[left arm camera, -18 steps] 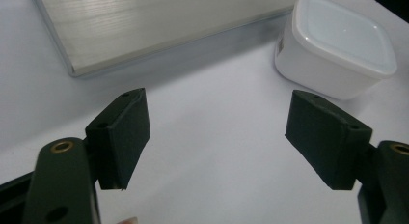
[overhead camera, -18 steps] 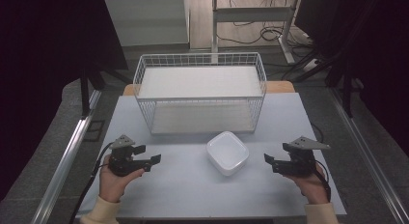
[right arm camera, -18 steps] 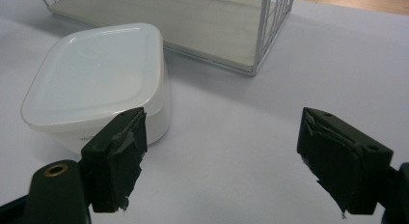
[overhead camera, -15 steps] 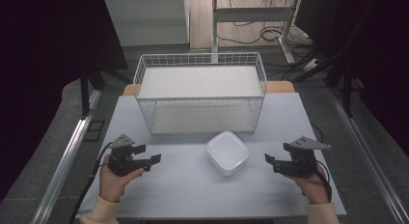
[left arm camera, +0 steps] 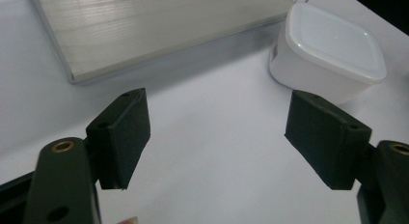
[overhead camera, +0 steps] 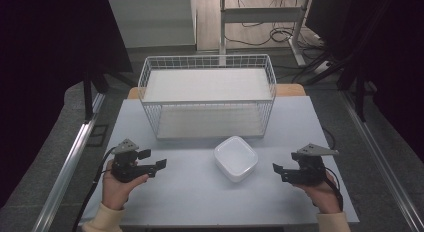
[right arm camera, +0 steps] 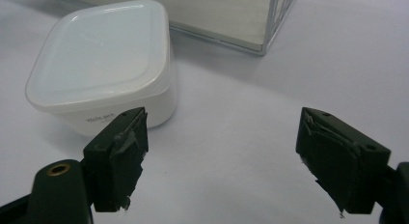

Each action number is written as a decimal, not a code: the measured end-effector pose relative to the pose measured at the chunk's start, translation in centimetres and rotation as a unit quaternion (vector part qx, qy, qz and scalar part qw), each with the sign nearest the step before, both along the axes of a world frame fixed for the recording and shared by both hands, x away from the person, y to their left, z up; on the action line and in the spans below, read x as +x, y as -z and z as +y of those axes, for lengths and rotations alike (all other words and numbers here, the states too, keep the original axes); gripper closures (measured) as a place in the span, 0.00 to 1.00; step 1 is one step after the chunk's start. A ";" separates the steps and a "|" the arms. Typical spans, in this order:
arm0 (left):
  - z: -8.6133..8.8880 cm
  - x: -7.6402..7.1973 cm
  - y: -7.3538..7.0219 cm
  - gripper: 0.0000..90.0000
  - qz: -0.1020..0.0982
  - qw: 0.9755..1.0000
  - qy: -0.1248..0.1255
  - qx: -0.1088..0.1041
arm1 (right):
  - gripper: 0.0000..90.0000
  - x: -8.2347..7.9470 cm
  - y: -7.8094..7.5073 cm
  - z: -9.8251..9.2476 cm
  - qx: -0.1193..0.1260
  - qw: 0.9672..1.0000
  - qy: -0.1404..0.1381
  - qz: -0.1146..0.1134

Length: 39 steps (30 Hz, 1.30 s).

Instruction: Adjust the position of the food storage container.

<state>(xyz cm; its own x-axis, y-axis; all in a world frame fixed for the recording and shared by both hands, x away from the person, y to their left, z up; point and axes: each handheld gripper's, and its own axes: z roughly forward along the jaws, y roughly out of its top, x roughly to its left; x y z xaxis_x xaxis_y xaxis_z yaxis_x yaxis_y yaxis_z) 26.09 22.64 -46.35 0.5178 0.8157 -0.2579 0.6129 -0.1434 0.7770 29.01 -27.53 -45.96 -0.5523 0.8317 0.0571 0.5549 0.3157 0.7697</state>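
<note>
Between the two tongs, on the tabletop (overhead camera: 190,202) just before the basket (overhead camera: 207,99), sits the box (overhead camera: 236,158). Left tongs (overhead camera: 159,165) and right tongs (overhead camera: 278,170) both gape, empty; the right looks slightly nearer.

Unreadable small print on container (right arm camera: 103,120)

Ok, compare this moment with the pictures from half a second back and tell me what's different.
Nothing has visibly changed. Both grippers, left and right, hover over the light grey table at either side of the white square lidded plastic container, jaws open and empty, as before. The container sits in the same spot in front of the white wire basket, and nothing was picked up or released.
</note>
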 end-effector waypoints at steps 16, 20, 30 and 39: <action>-0.5 -0.3 0.2 0.27 -0.009 1.000 0.004 0.011 | 0.26 1.9 -0.5 0.8 0.004 1.000 0.001 0.009; -0.5 -0.5 0.2 0.27 -0.009 1.000 0.004 0.010 | 0.27 2.9 -1.3 1.8 0.005 1.000 -0.009 0.010; -0.5 -0.7 0.2 0.26 -0.007 1.000 0.004 0.012 | 0.32 4.5 -1.8 3.5 -0.008 1.000 -0.021 0.020; -0.4 -0.6 0.1 0.26 -0.007 1.000 0.003 0.012 | 0.42 5.8 -1.2 5.7 -0.029 0.998 -0.050 0.038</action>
<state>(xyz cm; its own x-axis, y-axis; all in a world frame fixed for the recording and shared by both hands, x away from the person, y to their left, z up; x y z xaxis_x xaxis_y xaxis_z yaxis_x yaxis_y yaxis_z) 25.45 22.19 -46.49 0.5261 0.8185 -0.2307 0.6010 -0.1660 0.7818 34.86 -21.84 -44.77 -0.6288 0.7756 0.0558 0.5745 0.4150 0.7055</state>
